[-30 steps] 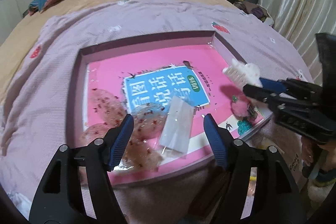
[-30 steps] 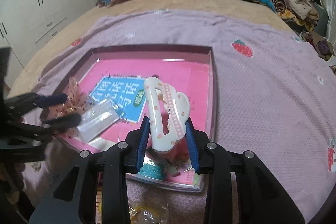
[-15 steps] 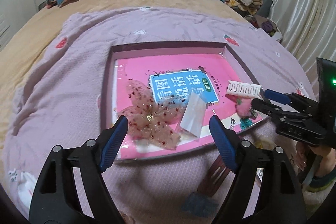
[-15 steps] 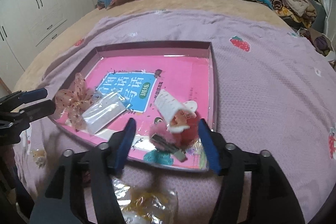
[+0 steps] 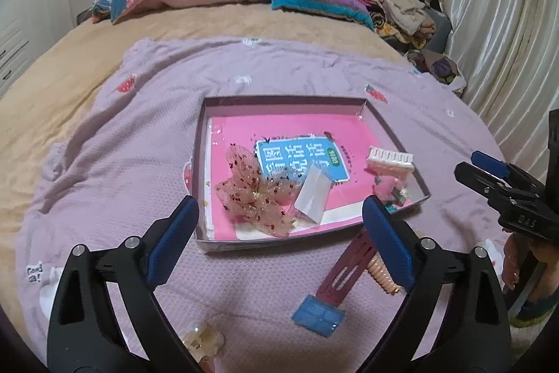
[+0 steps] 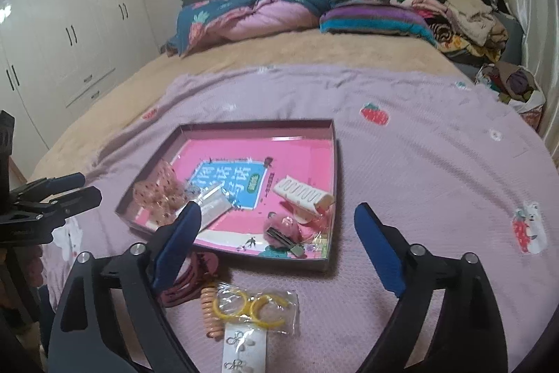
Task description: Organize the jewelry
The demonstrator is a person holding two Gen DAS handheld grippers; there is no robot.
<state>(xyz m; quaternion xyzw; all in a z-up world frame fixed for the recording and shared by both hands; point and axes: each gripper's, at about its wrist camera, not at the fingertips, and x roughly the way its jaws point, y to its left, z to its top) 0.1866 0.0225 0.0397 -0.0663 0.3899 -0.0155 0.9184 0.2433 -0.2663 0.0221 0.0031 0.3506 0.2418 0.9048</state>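
Bedspread (image 5: pixel 104 142) bears tray (image 5: pixel 200 163) beyond both opening, empty tongs (image 5: pixel 279 240).

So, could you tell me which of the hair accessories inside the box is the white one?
It is the white claw clip with its row of teeth, lying at the box's right side. The sheer bow with red dots and the fluffy pink clip beside it are both pink.
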